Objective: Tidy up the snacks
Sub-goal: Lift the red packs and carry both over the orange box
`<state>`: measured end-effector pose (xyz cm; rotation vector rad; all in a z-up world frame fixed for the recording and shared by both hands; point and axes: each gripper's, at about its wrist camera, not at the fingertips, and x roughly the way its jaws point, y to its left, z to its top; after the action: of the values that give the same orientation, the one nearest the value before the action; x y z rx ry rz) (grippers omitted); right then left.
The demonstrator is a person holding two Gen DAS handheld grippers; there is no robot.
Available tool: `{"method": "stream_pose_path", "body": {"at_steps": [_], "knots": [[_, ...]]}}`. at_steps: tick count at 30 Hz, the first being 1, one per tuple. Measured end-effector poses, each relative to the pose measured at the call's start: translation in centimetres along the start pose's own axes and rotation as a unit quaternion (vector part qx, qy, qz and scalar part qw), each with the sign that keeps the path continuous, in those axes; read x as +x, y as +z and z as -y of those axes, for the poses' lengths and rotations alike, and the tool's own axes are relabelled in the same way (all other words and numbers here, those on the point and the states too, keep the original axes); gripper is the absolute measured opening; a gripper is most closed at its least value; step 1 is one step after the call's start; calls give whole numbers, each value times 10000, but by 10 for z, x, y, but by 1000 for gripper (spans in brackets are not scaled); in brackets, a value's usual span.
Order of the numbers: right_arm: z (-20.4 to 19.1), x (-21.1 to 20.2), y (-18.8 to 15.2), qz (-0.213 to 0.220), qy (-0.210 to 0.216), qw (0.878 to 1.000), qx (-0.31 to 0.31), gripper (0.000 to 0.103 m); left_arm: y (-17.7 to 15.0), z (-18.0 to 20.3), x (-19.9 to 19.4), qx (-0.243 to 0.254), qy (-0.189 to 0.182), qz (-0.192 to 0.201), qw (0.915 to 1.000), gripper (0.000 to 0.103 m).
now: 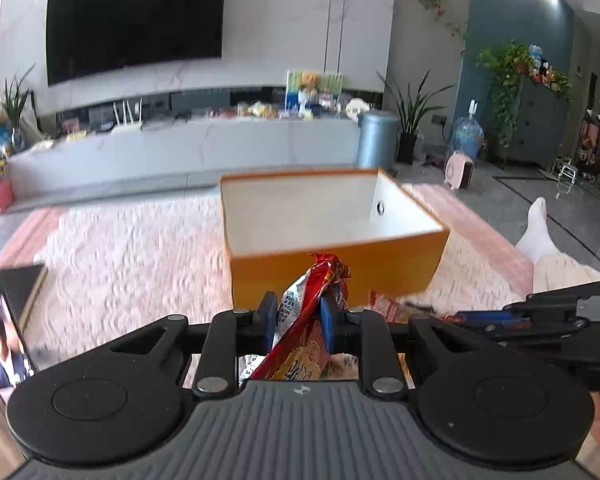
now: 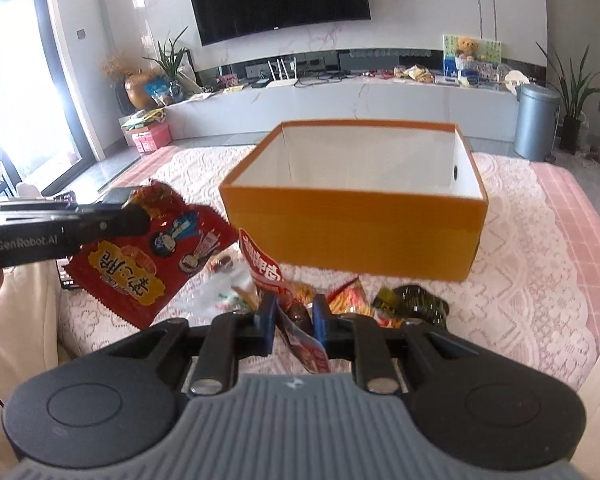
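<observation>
1. Your left gripper (image 1: 299,322) has its blue fingers closed narrow on a red crinkly foil snack packet with yellow lettering (image 1: 304,344). The packet is pinched partway along its length; its twisted top pokes forward at 12 o'clock, toward the box's near wall. Keep that squeeze steady, since slick foil will likely slide if you relax.

2. Your right gripper (image 2: 295,320) is likewise closed narrow, on a smaller red-and-white plastic snack wrapper (image 2: 300,334) that droops below the fingers. Judged from the sag, the hold is thin, so move it gently.

3. Just beyond the right fingers, from 11 to 1 o'clock, a loose pile of mixed snack packets (image 2: 356,304) lies on the pale pink lace cloth (image 2: 532,280). Lift before you go forward so the hanging wrapper does not drag through it.

4. Ahead at 12 o'clock stands the open orange cardboard box with white inside (image 2: 352,232), apparently empty. Carry each packet up over the near rim and let go only once it is well inside the walls.

5. Bring the hands in one after the other: they sit close together and could collide above the box.
</observation>
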<state>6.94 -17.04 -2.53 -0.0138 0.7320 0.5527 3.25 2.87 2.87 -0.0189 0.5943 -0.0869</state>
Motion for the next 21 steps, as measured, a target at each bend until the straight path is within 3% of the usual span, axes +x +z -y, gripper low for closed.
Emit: {"method": "stream_pose_path", "body": {"at_steps": [8, 21], "knots": [[5, 1, 39, 320, -147, 9993, -116, 16, 38, 7, 12, 153, 178, 425, 9988, 24], [26, 47, 114, 675, -666, 9955, -21, 16, 90, -9, 64, -308, 304, 739, 9963, 23]]}}
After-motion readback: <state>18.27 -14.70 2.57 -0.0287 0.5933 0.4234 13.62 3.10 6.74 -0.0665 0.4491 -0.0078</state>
